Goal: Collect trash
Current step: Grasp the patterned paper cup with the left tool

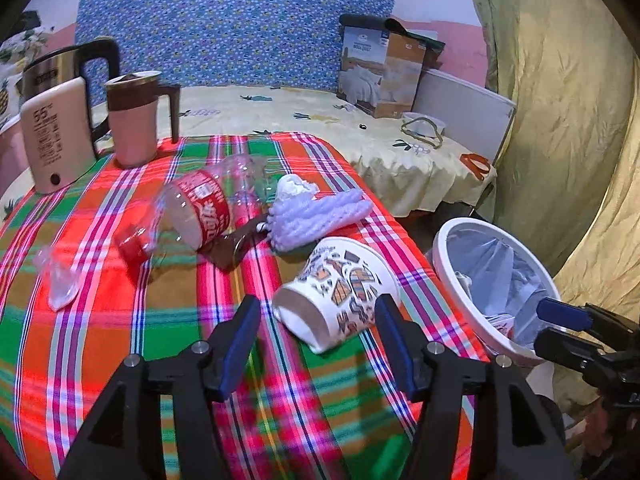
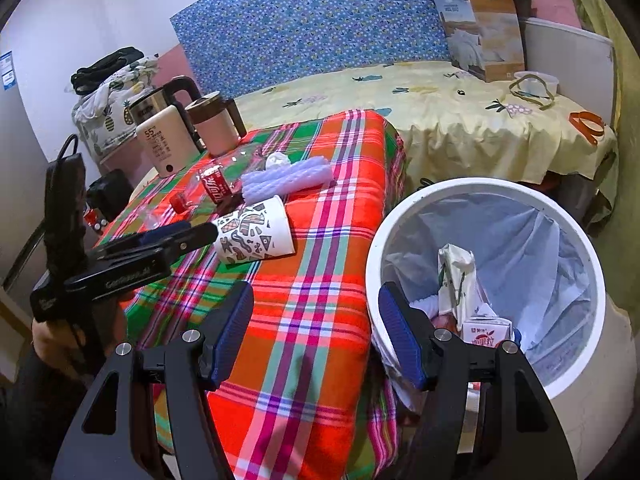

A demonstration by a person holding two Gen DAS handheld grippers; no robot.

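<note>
A patterned paper cup (image 1: 340, 292) lies on its side on the plaid tablecloth (image 1: 168, 320). My left gripper (image 1: 318, 344) is open, its jaws either side of the cup's base, not closed on it. Behind lie an empty Coca-Cola bottle (image 1: 192, 212), purple foam netting (image 1: 316, 212) and a clear plastic scrap (image 1: 58, 280). My right gripper (image 2: 316, 332) is open and empty at the table's corner, beside the white trash bin (image 2: 492, 188), which holds a carton (image 2: 486, 334) and wrappers. The cup also shows in the right wrist view (image 2: 254, 232).
A cream kettle (image 1: 56, 132) and a pink jug (image 1: 136, 120) stand at the table's back left. A bed with a yellow sheet (image 1: 320, 120) and a box (image 1: 380, 68) lies behind. A curtain (image 1: 568, 120) hangs on the right.
</note>
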